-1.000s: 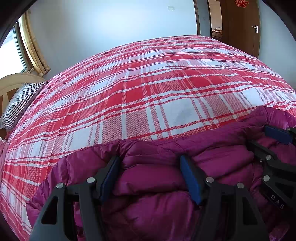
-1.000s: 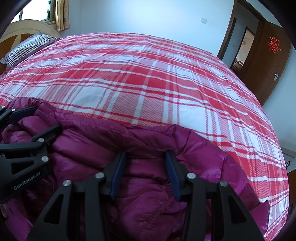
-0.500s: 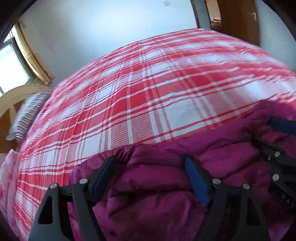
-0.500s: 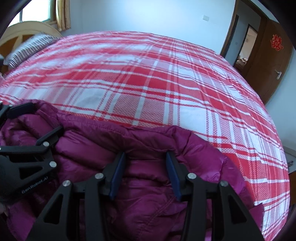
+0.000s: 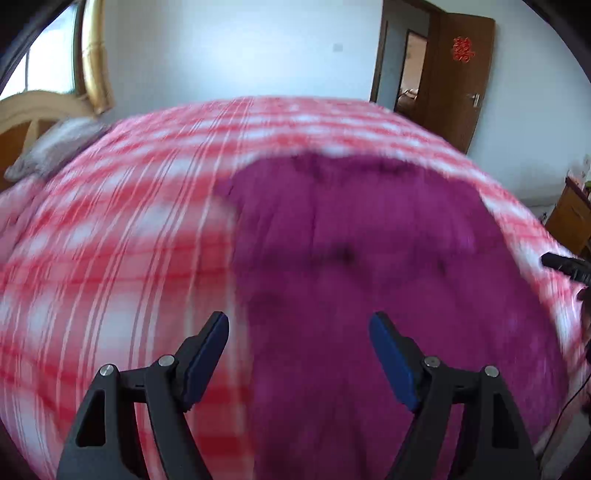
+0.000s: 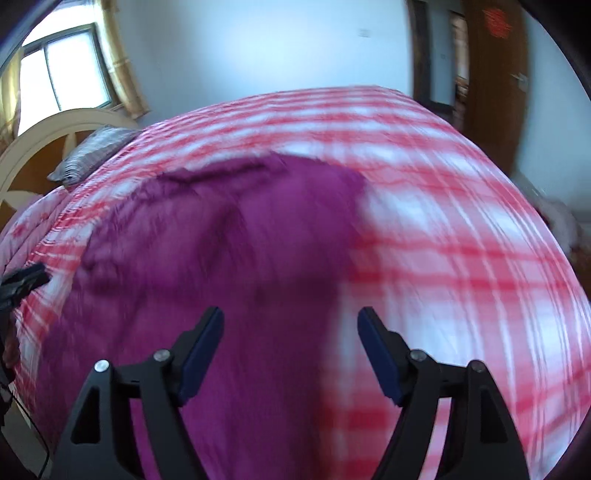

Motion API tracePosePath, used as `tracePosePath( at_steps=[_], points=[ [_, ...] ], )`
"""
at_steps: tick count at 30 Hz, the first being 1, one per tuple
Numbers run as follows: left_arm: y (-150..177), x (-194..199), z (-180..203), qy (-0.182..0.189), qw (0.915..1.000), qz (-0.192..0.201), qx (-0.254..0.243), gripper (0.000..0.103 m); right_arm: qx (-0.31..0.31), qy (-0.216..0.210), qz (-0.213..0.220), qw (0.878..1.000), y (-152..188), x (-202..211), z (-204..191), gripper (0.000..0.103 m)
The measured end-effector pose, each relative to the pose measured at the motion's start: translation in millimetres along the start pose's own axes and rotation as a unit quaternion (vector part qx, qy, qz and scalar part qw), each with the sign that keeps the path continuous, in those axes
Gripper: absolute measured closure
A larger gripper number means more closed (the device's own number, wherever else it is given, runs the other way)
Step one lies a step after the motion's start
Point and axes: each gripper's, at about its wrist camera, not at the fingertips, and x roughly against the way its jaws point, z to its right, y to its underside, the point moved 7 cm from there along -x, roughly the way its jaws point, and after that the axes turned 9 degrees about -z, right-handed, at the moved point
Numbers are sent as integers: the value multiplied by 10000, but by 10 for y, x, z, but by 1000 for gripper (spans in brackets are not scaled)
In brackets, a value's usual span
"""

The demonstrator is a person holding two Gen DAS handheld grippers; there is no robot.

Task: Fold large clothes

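Purple padded jacket (image 5: 369,258), one, fills centre frame on one red-checked bed (image 5: 110,240); left gripper (image 5: 299,325) gapes empty, right gripper (image 6: 290,319) spreading, empty.

Both views are smeared by motion blur. The purple coat (image 5: 369,258) shows no sharp seams or quilting, and its near end runs out past the bottom edge in both pictures. The checks of the bedcover (image 5: 110,240) streak into soft bands. The pillow (image 5: 55,147) at the far left is a grey smudge in the left view. The red ornament on the door (image 6: 495,22) is too blurred to read in the right view. Only the tip of the right tool (image 5: 565,264) shows, cut off by the left view's right edge.
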Motion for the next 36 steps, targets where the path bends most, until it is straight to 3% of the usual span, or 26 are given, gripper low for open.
tracePosePath(
  at_steps=[3,7,11,12,13,14,16,17,18,24,28,30,33,36],
  points=[
    [666,97,-33,36,9998,-143,164,24,-393,112,-38,9992,616,229,218,26],
    [1188,107,94,384,9986,-267,257,24,-587,149,-187,9980,1283,393,230,25],
    [1289,40,197,220,9995,-171,156,24,-413,23,-457,9981,1685,318,101,25],
    [1281,38,232,220,9996,-179,93,24,-424,-7,-523,9977,1714,268,84,33],
    [1290,49,253,298,9993,-189,88,30,-455,-99,-486,9977,1752,230,36,35],
    [1304,59,264,387,9990,-191,112,38,-413,-118,-404,9983,1758,226,3,38],
    [1328,76,285,602,9978,-271,-12,90,-379,-249,-338,9984,1768,238,-30,77],
    [1336,109,287,788,9965,-287,-28,93,-467,-517,-338,9970,1754,261,-40,85],
    [1337,188,286,864,9961,-202,-15,95,-515,-754,-341,9952,1775,290,-49,93],
    [1193,1086,389,1142,9919,483,-282,95,-449,-1468,57,9881,1733,879,-205,95],
    [1015,2034,487,1805,9757,1183,-379,95,-281,-1866,556,9805,1688,1638,-355,95],
    [934,2327,501,1873,9706,1445,-448,95,-200,-2017,946,9747,1609,2051,-389,95],
    [730,2386,414,2005,9672,1512,-391,95,-250,-2256,1526,9619,1348,2503,-369,95],
    [422,2059,256,2049,9689,1365,-257,95,-345,-2276,1789,9566,889,2507,-325,95]
  ],
)
